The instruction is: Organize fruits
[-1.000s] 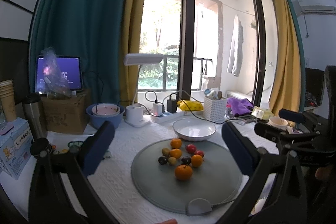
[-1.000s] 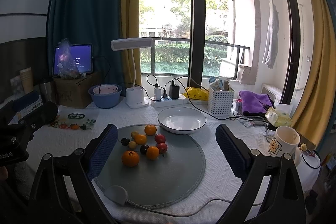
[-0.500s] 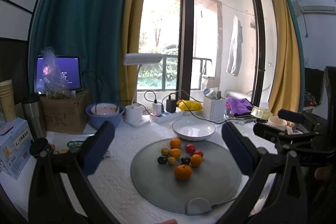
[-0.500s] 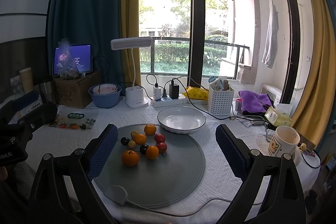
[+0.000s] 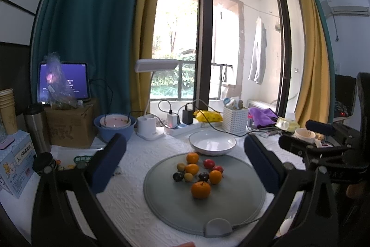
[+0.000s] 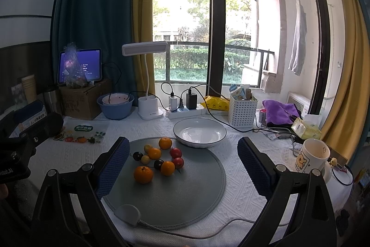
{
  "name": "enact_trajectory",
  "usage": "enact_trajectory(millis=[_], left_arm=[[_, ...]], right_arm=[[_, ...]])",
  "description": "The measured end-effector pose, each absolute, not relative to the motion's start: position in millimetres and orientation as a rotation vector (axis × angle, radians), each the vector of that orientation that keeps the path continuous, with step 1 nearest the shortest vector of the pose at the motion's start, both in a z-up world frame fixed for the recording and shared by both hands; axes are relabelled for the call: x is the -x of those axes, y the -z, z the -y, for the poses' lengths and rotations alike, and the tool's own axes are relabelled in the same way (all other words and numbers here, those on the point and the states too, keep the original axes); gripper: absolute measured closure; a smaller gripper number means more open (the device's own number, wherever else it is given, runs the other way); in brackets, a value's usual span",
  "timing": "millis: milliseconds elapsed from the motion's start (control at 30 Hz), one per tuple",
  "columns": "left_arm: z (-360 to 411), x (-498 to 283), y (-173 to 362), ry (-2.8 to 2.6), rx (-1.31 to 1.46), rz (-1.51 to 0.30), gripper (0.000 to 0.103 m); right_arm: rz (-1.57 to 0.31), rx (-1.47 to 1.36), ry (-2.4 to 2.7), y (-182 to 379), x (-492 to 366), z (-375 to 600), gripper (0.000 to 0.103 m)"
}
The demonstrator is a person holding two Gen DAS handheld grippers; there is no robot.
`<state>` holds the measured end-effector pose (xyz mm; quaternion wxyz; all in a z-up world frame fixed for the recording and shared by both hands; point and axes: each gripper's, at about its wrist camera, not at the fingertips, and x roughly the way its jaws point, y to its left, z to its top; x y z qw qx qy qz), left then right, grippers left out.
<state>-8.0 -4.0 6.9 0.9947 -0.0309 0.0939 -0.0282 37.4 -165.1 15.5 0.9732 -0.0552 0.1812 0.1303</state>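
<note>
Several small fruits lie clustered on a round grey mat point(image 5: 240, 207) point(image 6: 185, 196): a large orange point(image 5: 200, 189) point(image 6: 143, 174), smaller oranges, red tomatoes point(image 5: 208, 163) point(image 6: 175, 152), dark plums point(image 5: 178, 176) point(image 6: 137, 155) and yellowish fruits. An empty white bowl point(image 5: 212, 145) point(image 6: 199, 134) stands just behind the mat. My left gripper point(image 5: 185, 161) is open and empty, held above the table in front of the fruits. My right gripper point(image 6: 183, 161) is open and empty, likewise in front of the mat.
A blue bowl point(image 6: 115, 105), desk lamp point(image 6: 148, 96), power strip point(image 6: 182, 111), white basket point(image 6: 242, 109), purple cloth point(image 6: 279, 111) and bear mug point(image 6: 311, 156) ring the back and right. A cardboard box with a tablet point(image 6: 81, 96) stands back left. A cable point(image 6: 185, 232) runs along the mat's front.
The left wrist view has shifted slightly, the fruits sitting a touch higher in it. The right gripper and the fruits have not moved.
</note>
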Motion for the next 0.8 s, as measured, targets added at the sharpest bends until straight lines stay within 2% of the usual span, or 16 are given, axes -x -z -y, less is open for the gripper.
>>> enact_trajectory(millis=[800], left_arm=[[9.6,0.5,-3.3,0.079,0.061,-0.22,0.0]], right_arm=[[-0.381,0.115,-0.249,-13.1,-41.3,165.7,0.006]])
